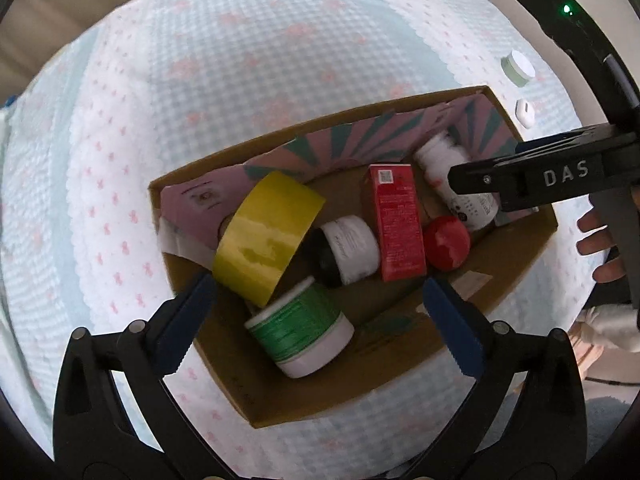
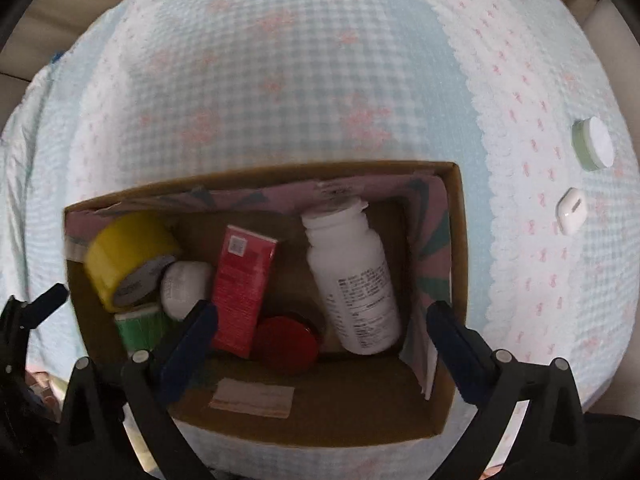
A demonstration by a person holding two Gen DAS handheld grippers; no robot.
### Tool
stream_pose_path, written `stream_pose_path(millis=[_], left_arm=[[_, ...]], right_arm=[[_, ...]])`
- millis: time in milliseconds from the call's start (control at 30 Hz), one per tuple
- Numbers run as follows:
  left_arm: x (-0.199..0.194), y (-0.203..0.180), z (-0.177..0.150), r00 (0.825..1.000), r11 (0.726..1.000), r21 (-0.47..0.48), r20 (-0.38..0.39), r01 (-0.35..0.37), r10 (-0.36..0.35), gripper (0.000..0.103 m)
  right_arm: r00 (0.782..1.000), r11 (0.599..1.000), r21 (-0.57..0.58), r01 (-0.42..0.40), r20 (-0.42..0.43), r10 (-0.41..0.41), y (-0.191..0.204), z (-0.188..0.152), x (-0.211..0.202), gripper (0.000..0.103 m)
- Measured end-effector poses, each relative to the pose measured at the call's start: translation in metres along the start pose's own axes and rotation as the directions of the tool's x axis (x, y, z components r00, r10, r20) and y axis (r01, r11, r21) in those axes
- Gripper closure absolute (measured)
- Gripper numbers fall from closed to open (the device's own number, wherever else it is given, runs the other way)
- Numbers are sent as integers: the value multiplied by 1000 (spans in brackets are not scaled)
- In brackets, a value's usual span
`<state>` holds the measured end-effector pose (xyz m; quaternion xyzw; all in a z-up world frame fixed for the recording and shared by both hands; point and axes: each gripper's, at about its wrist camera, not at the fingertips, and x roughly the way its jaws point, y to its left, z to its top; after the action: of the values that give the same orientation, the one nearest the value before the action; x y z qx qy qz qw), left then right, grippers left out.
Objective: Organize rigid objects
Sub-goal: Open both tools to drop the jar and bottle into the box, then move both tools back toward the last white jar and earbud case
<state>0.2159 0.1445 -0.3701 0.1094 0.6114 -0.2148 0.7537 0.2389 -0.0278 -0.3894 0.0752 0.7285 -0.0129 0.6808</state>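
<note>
**Both grippers open over a part-filled cardboard box**

Left gripper: jaws spread wide, blue fingers apart, nothing between them and nothing touched. It hangs above the near left part of the cardboard box.

Right gripper: jaws likewise spread wide and holding nothing. It hangs above the near edge of the box, one finger over the red carton, the other over the right wall. In the left wrist view its black body crosses in front of the white bottle, with the person's hand behind it.

Box contents, as seen from the left wrist:
- Green jar, on its side, nearest the left gripper.
- Yellow tape roll, just beyond the jar, leaning at the far left.
- Small white jar with dark cap, on its side, between the tape and the red carton.
- Red carton, lying flat, centre.
- Red lid, just right of the carton.
- White bottle, on its side along the right, open neck toward the far wall.

The box stands on a pale checked bedspread. Outside the box, to its far right on the bedspread, lie a round green-and-white tin and, nearer, a small white case, apart from each other.
</note>
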Motion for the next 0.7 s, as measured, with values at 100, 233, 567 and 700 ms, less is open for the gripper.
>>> stream_pose_path(millis=[100, 233, 567, 700], left_arm=[[0, -1, -4, 1000, 1000, 1, -3, -5, 5, 0], [-6, 0, -5, 1000, 1000, -6, -1, -20, 20, 0], [-44, 1, -14, 997, 999, -28, 75, -34, 36, 0], [-70, -3, -20, 991, 998, -26, 121, -54, 57, 0]], right_arm=[[1000, 1000, -3, 2, 22, -2, -1, -6, -5, 0], [999, 1000, 2, -12, 34, 12, 1, -12, -15, 0], [993, 999, 8, -51, 105, 50, 3, -26, -57, 0], [985, 999, -4, -50, 167, 50, 9, -36, -84, 0]])
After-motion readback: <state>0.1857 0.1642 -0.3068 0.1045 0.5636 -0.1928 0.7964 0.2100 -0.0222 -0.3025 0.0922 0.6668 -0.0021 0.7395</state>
